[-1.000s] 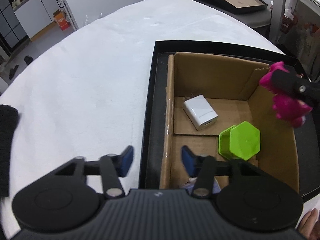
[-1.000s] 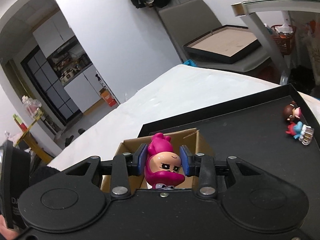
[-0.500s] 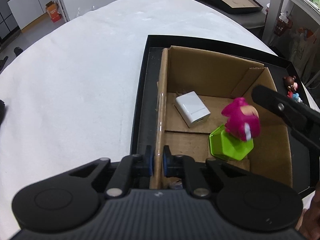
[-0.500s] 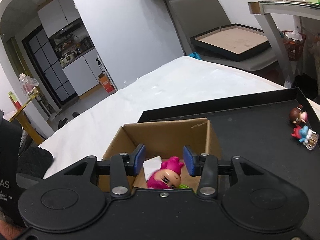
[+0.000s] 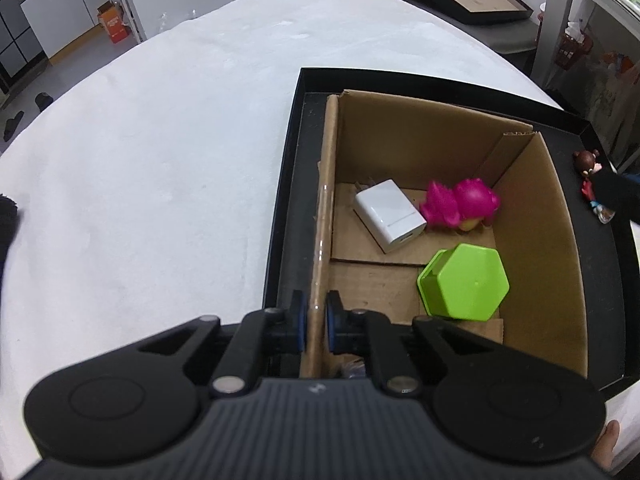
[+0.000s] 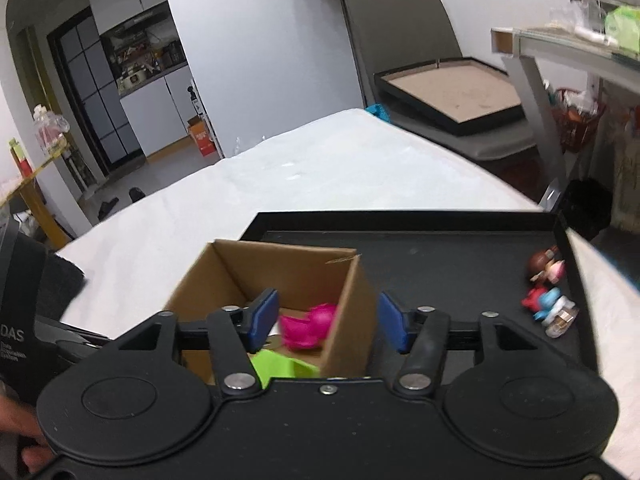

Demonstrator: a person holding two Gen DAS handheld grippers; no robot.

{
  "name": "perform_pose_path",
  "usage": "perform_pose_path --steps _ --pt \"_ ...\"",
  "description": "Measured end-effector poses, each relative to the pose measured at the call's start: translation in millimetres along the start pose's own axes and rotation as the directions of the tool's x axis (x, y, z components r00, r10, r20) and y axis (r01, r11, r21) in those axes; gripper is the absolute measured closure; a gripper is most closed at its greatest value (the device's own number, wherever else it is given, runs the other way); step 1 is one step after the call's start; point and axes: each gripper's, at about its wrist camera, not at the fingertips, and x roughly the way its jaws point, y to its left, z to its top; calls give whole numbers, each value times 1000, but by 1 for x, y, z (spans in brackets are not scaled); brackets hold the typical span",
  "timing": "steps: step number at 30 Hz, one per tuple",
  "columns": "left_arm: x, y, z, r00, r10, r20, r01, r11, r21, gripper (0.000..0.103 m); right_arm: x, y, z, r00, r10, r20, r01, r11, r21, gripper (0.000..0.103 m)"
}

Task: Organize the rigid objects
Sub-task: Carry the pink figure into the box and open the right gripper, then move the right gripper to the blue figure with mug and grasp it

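A brown cardboard box (image 5: pixel 536 216) stands in a black tray (image 5: pixel 292 184). On the box floor lie a pink figurine (image 5: pixel 460 204), a white charger (image 5: pixel 388 212) and a green hexagonal container (image 5: pixel 464 280). My left gripper (image 5: pixel 316 326) is shut on the box's left wall near its front corner. In the right wrist view my right gripper (image 6: pixel 326 320) hovers above the box (image 6: pixel 280 272); its jaws are opening and nothing is pressed between its blue pads. The pink figurine (image 6: pixel 308 326) lies blurred below them, beside the green container (image 6: pixel 280 364).
Two small figurines (image 6: pixel 548 268) (image 6: pixel 548 308) lie at the right end of the tray (image 6: pixel 440 264). White cloth (image 5: pixel 160 160) covers the table to the left. A chair holding a framed board (image 6: pixel 452 96) stands behind, with a glass table at the far right.
My right gripper let go of the pink figurine, which dropped into the box and now lies beside the charger. My left gripper closed on the box's left wall. The right pads have spread wider.
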Motion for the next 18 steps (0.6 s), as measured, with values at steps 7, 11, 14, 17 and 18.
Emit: perform_pose_path --steps 7,11,14,17,18 --pt "3 -9 2 998 52 -47 -51 998 30 86 4 -33 -2 995 -94 -20 93 995 -29 35" --pt "1 -9 3 993 99 -57 -98 995 20 53 13 -59 -3 984 -175 -46 175 985 -1 35" --pt "-5 -13 6 992 121 -41 -120 992 22 37 16 -76 -4 974 -223 -47 224 974 28 35" --pt "-8 -20 11 989 148 -21 -147 988 44 30 16 -93 -6 970 -242 -22 243 968 62 35" --pt "-9 -22 12 987 161 -16 -160 986 53 29 17 -98 -6 967 -254 -15 254 965 69 35"
